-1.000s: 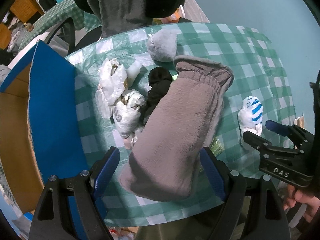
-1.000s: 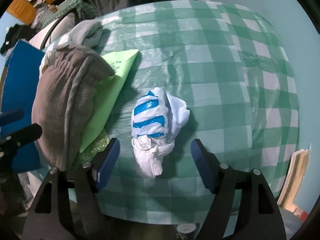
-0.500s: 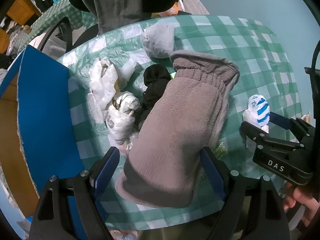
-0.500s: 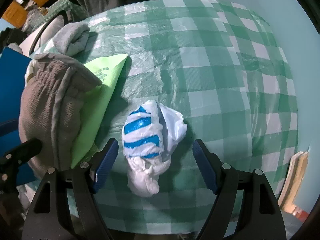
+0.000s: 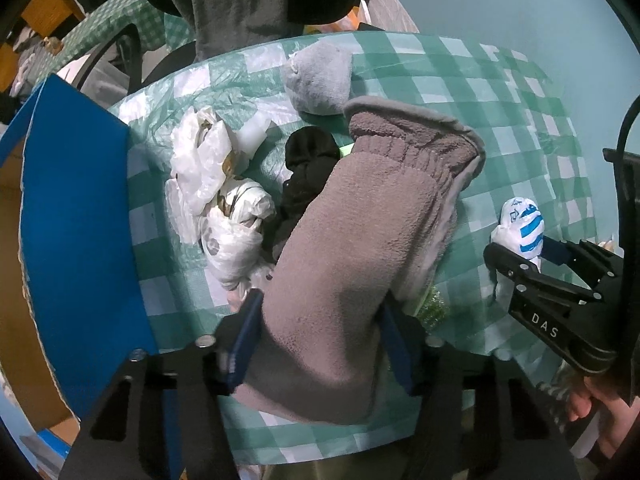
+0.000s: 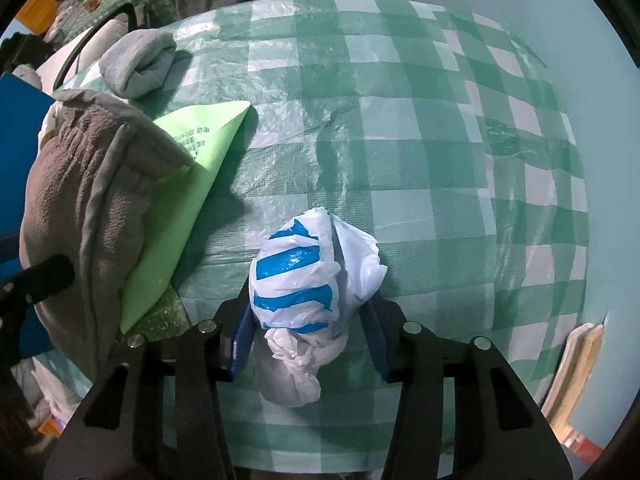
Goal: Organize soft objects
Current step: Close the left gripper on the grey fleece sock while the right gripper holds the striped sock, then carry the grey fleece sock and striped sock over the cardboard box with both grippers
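Mitten (image 5: pixel 360 240) and knotted bag (image 6: pixel 308 296) are both between blue pads right now, one per hand. Left tongs (image 5: pixel 320 344) point straight down at the counter (image 5: pixel 500 92) and their jaws have just been closing: the pads are pressed into the fleece on both sides near the mitten's closed end, so I'd call that clamped on the mitten. It's a big grey-brown fleece thing, cuff pointing away from the tongs, lying across a lime green sheet (image 6: pixel 188 196).

Right tongs (image 6: pixel 308 336) also point down and have just been closing too. The white bag with blue stripes sits between the pads, knot end toward the camera, and the plastic bulges over both pads, so it looks pinched on the bag. In the left view you can see those tongs off to the right with the bag in their tips, and a bit of a hand (image 5: pixel 600 412) on the handle.

Other stuff around: just left of the mitten, a black sock (image 5: pixel 304 172) bunched up, touching it. Further left, a heap of crumpled white bags (image 5: pixel 216 200). Beyond the mitten's cuff, a rolled grey sock (image 5: pixel 320 76). Far left of the left tongs, a blue flap (image 5: pixel 76 232) of a cardboard box stands up at the counter's edge. Green-and-white checked plastic cloth covers the counter.
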Tool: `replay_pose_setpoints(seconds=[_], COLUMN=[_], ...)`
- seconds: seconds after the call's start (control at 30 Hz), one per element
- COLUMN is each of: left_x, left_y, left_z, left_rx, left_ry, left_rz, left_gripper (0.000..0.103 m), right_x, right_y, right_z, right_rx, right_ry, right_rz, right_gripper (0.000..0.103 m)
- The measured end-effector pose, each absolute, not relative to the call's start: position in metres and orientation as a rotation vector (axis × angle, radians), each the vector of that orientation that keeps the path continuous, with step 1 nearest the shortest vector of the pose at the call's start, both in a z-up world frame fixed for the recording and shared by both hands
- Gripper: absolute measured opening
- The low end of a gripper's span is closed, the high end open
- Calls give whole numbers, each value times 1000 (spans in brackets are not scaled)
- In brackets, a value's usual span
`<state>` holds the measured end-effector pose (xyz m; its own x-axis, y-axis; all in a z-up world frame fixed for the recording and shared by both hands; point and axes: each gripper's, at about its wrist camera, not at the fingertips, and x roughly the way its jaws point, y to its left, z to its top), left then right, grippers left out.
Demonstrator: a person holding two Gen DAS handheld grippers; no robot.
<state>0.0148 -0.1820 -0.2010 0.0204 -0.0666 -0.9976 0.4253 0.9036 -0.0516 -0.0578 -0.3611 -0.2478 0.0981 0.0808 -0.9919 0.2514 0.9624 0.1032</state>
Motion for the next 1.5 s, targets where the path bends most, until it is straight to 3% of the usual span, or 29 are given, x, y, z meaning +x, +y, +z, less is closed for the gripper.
replay_pose_setpoints(seconds=[0.27,1.5], left_x=[8,-6], left_y=[-177,-111], left_z=[-183,-71], left_rx=[251,32], left_ry=[1479,1328], left_rz=[-401,-392], left_gripper=[32,28], right_x=[-63,-53], right_y=[-364,-330], right_z=[-232,-116], right_rx=[267,213], right_ry=[1450,1272], right_rz=[-114,46], right_gripper=[47,46])
